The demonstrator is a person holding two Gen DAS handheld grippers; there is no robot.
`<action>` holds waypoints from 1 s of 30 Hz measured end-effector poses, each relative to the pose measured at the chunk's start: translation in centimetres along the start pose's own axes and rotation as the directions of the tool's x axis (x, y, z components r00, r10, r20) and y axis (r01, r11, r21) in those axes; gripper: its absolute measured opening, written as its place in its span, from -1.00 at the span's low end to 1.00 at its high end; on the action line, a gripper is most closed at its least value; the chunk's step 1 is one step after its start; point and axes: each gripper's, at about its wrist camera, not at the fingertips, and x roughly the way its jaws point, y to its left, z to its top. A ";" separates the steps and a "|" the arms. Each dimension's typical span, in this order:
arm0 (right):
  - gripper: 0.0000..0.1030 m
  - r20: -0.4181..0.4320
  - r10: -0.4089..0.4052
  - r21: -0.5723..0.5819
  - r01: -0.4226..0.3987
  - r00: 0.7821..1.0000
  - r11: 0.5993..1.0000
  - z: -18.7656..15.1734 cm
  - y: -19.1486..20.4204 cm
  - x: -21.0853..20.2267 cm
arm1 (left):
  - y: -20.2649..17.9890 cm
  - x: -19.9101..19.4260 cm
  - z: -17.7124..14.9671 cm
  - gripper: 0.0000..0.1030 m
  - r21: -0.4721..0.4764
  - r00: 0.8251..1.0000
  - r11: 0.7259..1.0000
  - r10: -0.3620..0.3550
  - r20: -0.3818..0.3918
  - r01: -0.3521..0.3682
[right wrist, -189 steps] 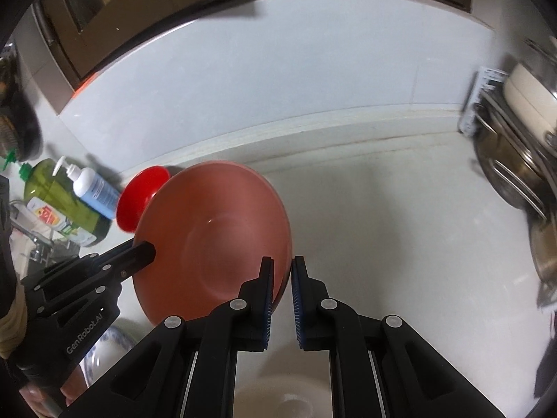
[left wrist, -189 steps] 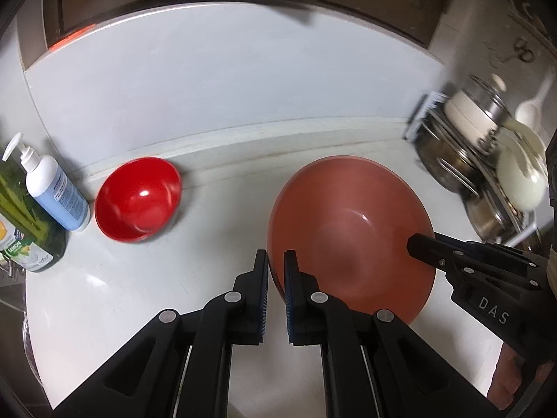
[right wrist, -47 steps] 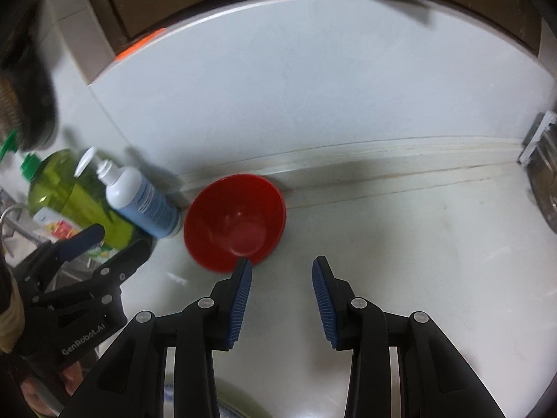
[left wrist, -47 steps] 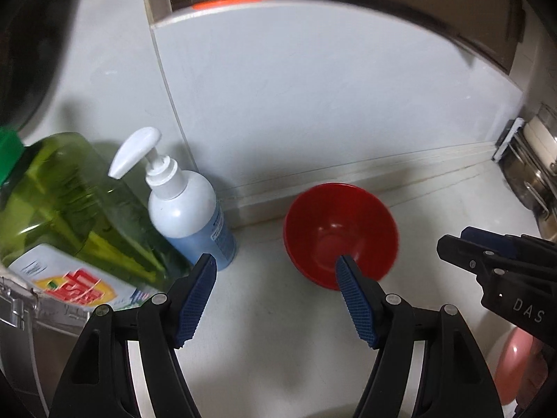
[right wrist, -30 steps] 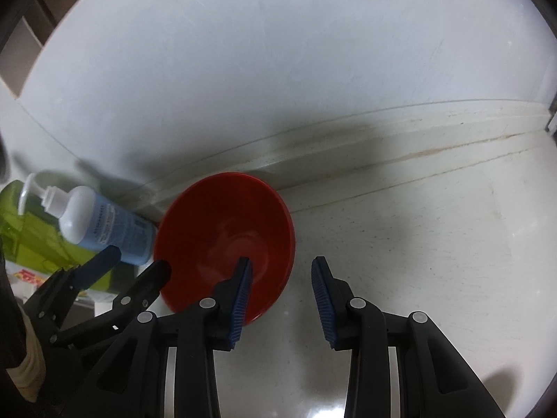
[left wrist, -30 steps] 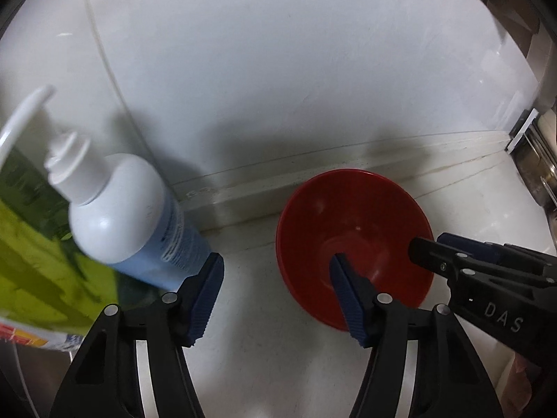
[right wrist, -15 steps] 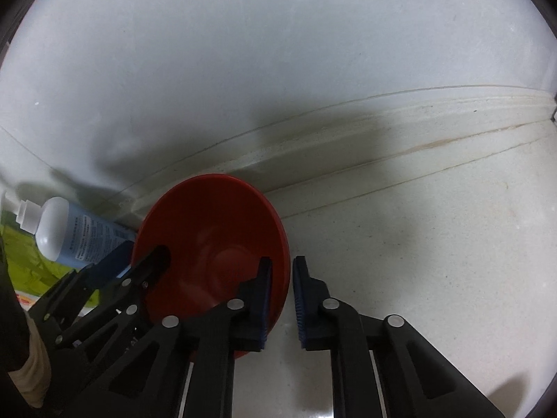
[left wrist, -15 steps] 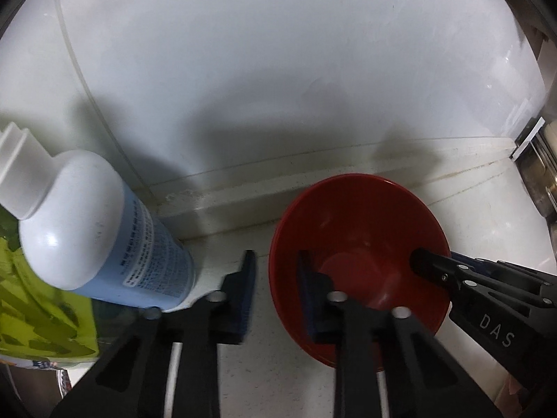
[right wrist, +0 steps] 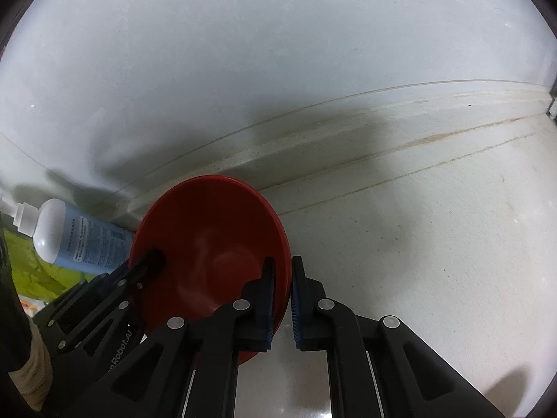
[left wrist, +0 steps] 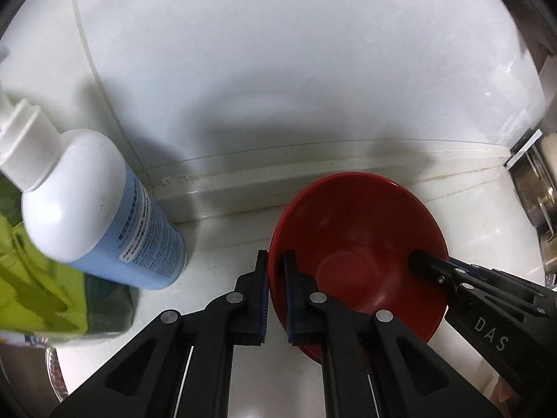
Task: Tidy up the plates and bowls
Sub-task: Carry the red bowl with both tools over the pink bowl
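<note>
- Glossy round red plastic bowl [left wrist: 358, 254]: on the pale speckled stone table [right wrist: 435, 244], close to the raised ledge at the foot of the white wall panel [left wrist: 278, 69]. Whether its base rests on the surface or is lifted clear cannot be told.
- Orientation: the bowl's mouth opens upward and is tipped toward the cameras, so the interior and its flat round floor are in full sight. Being round, it shows no long axis; the rim reads as an oval only from the viewing angle.
- Left gripper [left wrist: 275, 292]: the blue-padded fingers [left wrist: 263, 296] are drawn nearly together across the bowl's left rim, one outside the wall, one inside. The rim is pinched between them.
- Right gripper [right wrist: 282, 299]: its blue-padded fingers [right wrist: 271, 299] are likewise nearly together across the opposite, right rim, one inside and one outside, clamped on the wall.
- In the left wrist view, the right gripper's black tip enters the bowl from the right; in the right wrist view, the left gripper's tip enters from the left.
- White pump bottle with blue label [left wrist: 101, 209]: stands just left of the bowl; contact cannot be confirmed.
- Green translucent bottle [left wrist: 41, 289]: immediately left of the pump bottle.
- Metal cookware [left wrist: 536, 195]: at the far right edge, well apart from the bowl.
</note>
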 end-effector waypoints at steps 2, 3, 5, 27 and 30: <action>-0.82 0.005 -0.002 0.001 0.002 1.000 1.000 -0.3 0.0 -0.7 | -0.1 -0.8 -0.3 -0.82 0.008 1.000 1.000 -0.002 0.008 0.002; -0.82 0.008 -0.002 0.001 0.002 1.000 1.000 -0.6 0.0 -1.1 | 0.0 -1.2 -0.7 -0.82 0.010 1.000 1.000 -0.004 0.012 0.004; -0.81 0.014 -0.001 0.000 0.001 1.000 1.000 -1.2 -0.1 -2.1 | -0.1 -2.2 -1.2 -0.82 0.013 1.000 1.000 -0.016 0.018 0.016; -0.80 0.152 -0.030 0.044 0.023 0.988 0.999 -9.3 -2.9 -13.9 | -7.4 -12.8 -7.4 -0.82 0.154 0.987 0.984 -0.104 0.119 0.085; -0.80 0.161 -0.028 0.065 0.017 0.987 0.998 -10.1 -4.3 -14.1 | -8.9 -14.0 -8.3 -0.82 0.175 0.985 0.980 -0.117 0.123 0.095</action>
